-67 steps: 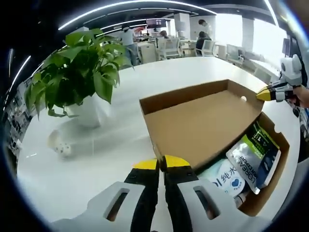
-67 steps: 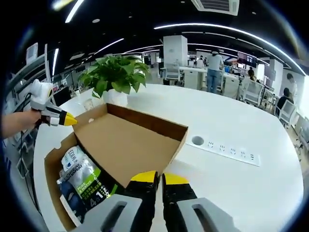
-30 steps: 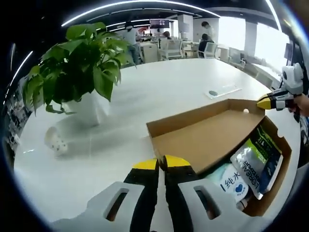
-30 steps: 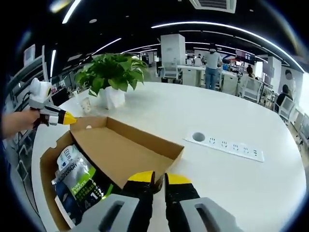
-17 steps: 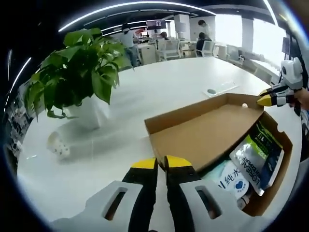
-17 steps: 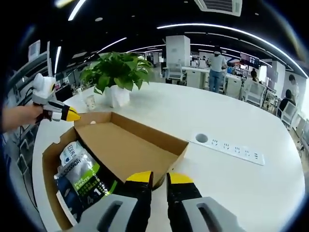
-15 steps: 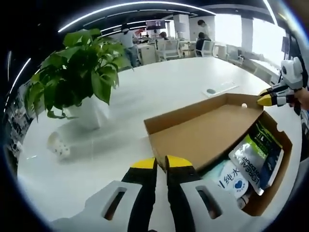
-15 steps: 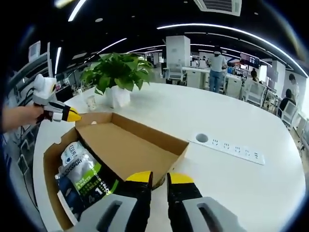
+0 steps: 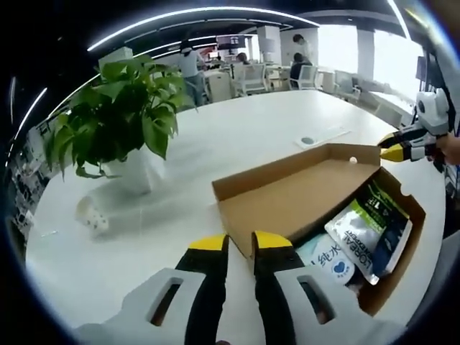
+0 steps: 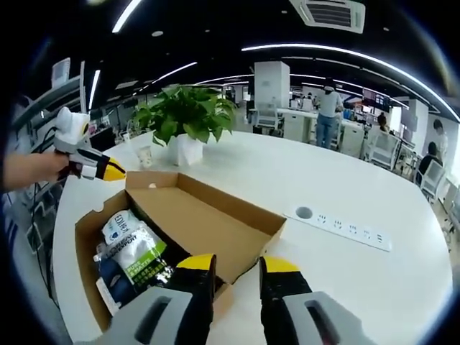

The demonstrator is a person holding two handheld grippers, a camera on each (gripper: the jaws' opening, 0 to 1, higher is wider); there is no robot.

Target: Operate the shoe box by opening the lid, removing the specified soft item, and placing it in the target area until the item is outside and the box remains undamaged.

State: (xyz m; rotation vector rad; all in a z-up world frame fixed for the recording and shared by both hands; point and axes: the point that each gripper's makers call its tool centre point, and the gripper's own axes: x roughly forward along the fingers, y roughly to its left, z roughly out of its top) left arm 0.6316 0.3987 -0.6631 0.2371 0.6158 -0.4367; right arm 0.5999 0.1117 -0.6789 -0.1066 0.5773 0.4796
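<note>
In the left gripper view our left gripper shows its yellow-tipped fingers slightly parted with nothing between them, poised just at the near edge of the opened lid of the shoe box. In the right gripper view our right gripper has its fingers parted a little wider, also empty, just off the lid's other end; whether they touch the cardboard we cannot tell. The shoe box sits open on the white table, lid tilted up and back, and inside lie soft packets: one white and green pouch reads "LOREAL", with a large "4:1" on its dark upper part, and a pale pack beside it carries Chinese characters and a blue heart. In the right gripper view the same packets show the green patch and some small print we cannot read. The left gripper view shows our right gripper at the far right corner of the box, and the right gripper view shows our left gripper at the far left corner. A potted plant stands left of the box, with a small white cup near it; the right gripper view adds a power strip set in the table and people at desks far off.
</note>
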